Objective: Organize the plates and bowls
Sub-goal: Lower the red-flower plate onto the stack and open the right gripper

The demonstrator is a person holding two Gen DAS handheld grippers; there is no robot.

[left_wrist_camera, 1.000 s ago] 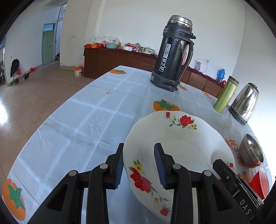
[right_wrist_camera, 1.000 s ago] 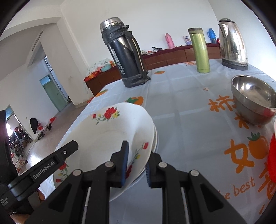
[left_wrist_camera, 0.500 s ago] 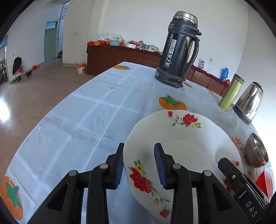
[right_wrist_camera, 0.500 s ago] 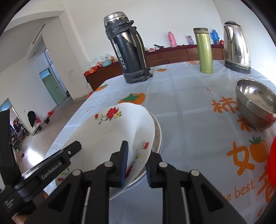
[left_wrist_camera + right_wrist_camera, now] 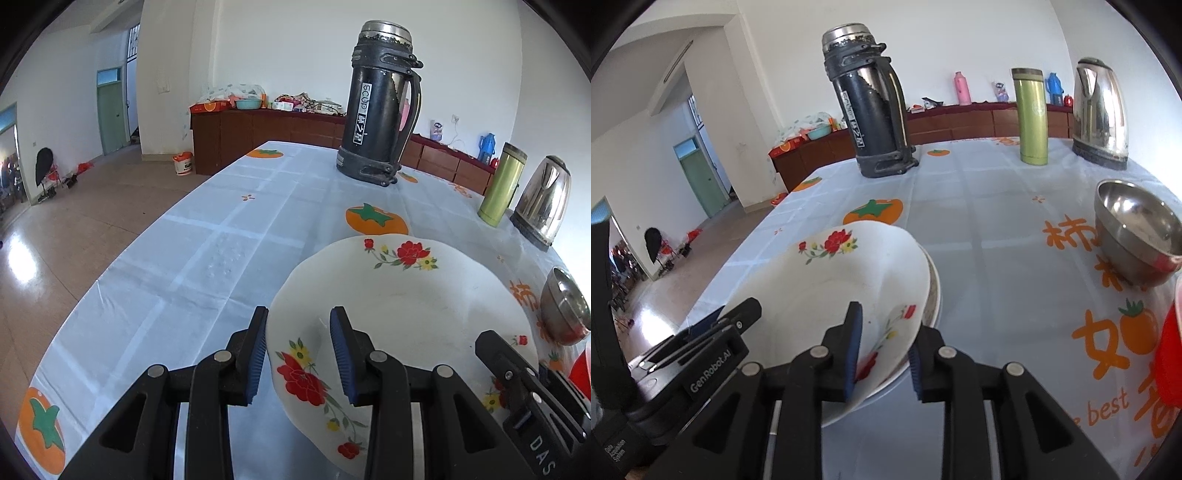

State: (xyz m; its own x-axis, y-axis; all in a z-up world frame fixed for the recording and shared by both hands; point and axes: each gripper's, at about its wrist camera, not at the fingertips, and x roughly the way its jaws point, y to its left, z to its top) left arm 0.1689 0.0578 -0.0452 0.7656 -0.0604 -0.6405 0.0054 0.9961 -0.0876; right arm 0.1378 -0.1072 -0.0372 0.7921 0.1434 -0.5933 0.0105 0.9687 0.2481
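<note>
A white deep plate with red flowers lies slightly tilted on top of another plate, whose rim shows under its right edge. My left gripper is shut on the plate's left rim, one pad outside and one inside. My right gripper straddles the right rim. Its jaws are opening, and the pads no longer press the rim between them. A steel bowl stands to the right. A red bowl shows at the right edge.
A tall black thermos stands at the back of the table. A green tumbler and a steel kettle stand at the back right. The table's left edge drops to the floor.
The right gripper's jaws have widened around the plate's rim. The left gripper keeps the same hold. Both views have tilted a little.
</note>
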